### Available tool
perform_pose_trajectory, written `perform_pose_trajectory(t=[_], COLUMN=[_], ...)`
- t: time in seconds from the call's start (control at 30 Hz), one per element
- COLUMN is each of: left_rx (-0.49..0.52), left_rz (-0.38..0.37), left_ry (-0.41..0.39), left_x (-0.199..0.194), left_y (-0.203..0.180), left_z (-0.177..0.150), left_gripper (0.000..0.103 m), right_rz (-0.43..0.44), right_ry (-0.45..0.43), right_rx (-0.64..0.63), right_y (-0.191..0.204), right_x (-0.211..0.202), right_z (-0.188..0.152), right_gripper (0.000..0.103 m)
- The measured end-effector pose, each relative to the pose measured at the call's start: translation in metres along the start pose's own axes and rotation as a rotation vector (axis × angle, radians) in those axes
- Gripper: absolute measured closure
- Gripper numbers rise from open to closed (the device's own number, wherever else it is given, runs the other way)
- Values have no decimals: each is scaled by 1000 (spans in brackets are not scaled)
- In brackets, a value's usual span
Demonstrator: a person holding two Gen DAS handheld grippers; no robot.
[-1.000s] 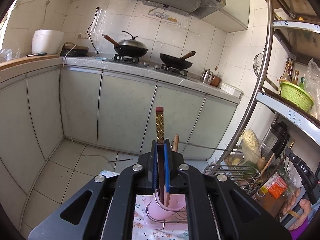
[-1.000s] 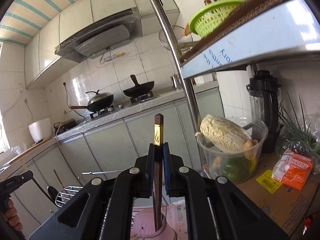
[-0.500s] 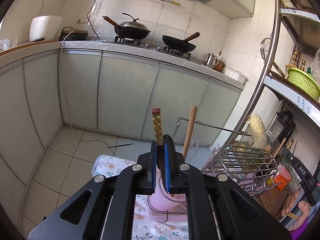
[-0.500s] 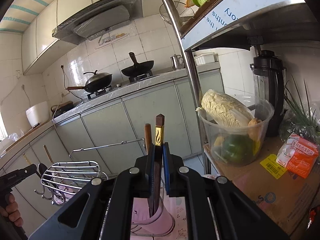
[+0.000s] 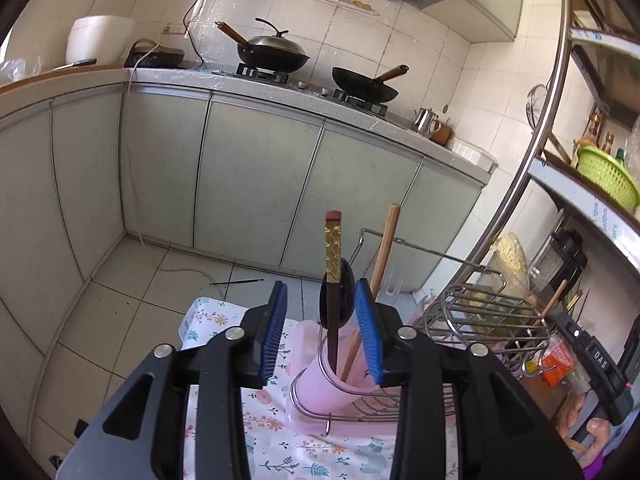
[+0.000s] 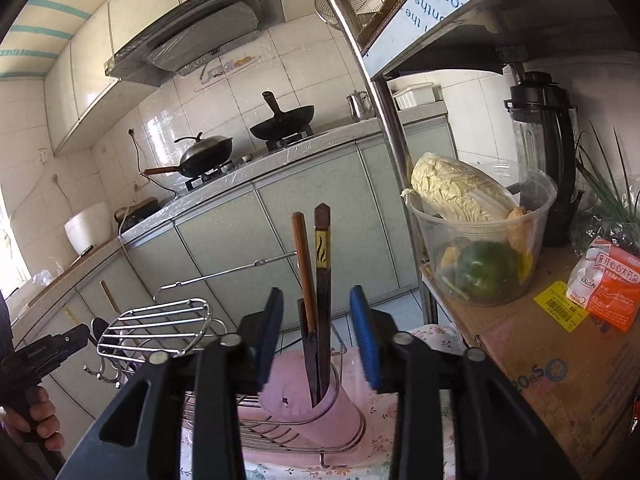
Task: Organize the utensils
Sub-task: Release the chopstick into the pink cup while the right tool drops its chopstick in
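Both tongs released | left tongs (image 5: 322,320), right tongs (image 6: 316,320) | gold-banded dark chopstick (image 5: 333,280) upright in pink holder (image 5: 320,388)

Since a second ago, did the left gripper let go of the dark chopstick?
Yes. The left gripper was shut on the chopstick; now its jaws stand apart and the chopstick stands free in the pink cup.

Noted on the counter: lidded wok (image 5: 273,51) and open wok (image 5: 366,87) on burners, white rice cooker (image 5: 98,38) at far left. On the shelf: cabbage in a clear tub (image 6: 486,258), black blender (image 6: 545,152), green basket (image 5: 606,175) above.
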State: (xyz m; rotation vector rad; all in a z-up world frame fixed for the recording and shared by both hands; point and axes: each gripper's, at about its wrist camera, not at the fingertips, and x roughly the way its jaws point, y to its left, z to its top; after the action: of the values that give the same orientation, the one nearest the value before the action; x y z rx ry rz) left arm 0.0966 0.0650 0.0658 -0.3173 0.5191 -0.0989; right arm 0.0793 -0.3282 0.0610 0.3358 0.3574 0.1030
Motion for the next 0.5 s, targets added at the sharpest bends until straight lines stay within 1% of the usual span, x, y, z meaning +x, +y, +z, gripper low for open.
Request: perform_pose_trajectory(t=[0.13,0.33,0.5], left_rx=[-25,-7,15], left_rz=[-11,-13,-20], left_ry=[-31,-60,-79], left_x=[-14,-32,-49], left_y=[2,-4,-9], left_z=[3,0,-11], left_gripper=[64,63,63], right_rz=[0,19,30], right_ry=[-22,-46,-43], right_rx=[-7,2,-12], right_y=[2,8,17], right_x=[-13,-32,-43], right_z=[5,5,-6], right_gripper=[64,64,64])
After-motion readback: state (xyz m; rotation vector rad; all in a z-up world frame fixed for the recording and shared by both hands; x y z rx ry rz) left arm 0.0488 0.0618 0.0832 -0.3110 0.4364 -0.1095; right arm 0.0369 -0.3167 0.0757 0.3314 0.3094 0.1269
